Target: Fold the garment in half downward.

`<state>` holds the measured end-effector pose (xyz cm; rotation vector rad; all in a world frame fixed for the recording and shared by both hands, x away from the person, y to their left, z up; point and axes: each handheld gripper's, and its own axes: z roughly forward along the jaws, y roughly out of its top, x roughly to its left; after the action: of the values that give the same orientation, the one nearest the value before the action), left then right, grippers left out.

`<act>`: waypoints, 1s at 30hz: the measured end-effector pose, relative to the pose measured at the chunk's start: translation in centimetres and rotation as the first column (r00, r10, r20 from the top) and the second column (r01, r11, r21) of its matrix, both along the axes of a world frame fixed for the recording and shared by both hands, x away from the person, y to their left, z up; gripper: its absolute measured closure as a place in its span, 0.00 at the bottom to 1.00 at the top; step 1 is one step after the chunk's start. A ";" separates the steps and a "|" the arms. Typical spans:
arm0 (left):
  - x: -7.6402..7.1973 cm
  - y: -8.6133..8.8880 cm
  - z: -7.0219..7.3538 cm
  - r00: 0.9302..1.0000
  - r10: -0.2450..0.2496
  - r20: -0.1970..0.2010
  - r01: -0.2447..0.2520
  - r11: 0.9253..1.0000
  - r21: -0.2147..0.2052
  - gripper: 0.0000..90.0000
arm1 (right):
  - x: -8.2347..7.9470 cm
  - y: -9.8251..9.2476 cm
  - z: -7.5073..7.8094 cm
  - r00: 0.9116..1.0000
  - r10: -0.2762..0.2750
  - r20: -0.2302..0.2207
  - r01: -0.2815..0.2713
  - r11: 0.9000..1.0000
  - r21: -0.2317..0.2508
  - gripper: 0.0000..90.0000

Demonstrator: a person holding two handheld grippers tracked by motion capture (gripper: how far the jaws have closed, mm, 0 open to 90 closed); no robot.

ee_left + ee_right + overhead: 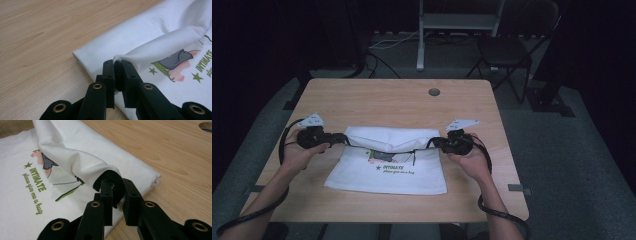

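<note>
Tools left (343, 139) and right (435, 143) each pinch soft white printed cloth (387, 172) on woodgrain table (387, 102).

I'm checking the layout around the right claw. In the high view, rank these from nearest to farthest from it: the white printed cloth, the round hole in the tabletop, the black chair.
1. White printed cloth: pinched in the right claw, to its left.
2. Round hole: in the tabletop, beyond the claw.
3. Black chair: on the floor past the table's far edge.
</note>
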<state>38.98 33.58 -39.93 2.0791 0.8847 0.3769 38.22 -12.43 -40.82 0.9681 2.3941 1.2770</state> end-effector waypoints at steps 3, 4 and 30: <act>-0.1 0.1 0.1 1.000 -0.003 0.003 0.003 1.000 0.000 0.92 | -0.1 0.0 0.0 1.000 0.000 0.003 0.000 1.000 -0.002 0.90; -0.1 0.1 0.1 1.000 -0.003 0.004 0.003 1.000 0.000 0.92 | -0.1 -0.1 0.0 1.000 0.000 0.006 0.000 1.000 -0.001 0.90; -1.5 0.3 0.0 1.000 -0.026 0.008 0.026 1.000 0.014 0.92 | -1.2 -0.2 -0.1 1.000 0.018 0.008 -0.018 1.000 -0.017 0.90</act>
<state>37.47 33.89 -39.88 2.0988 0.8514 0.3787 37.01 -12.65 -40.96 0.9371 2.4088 1.2630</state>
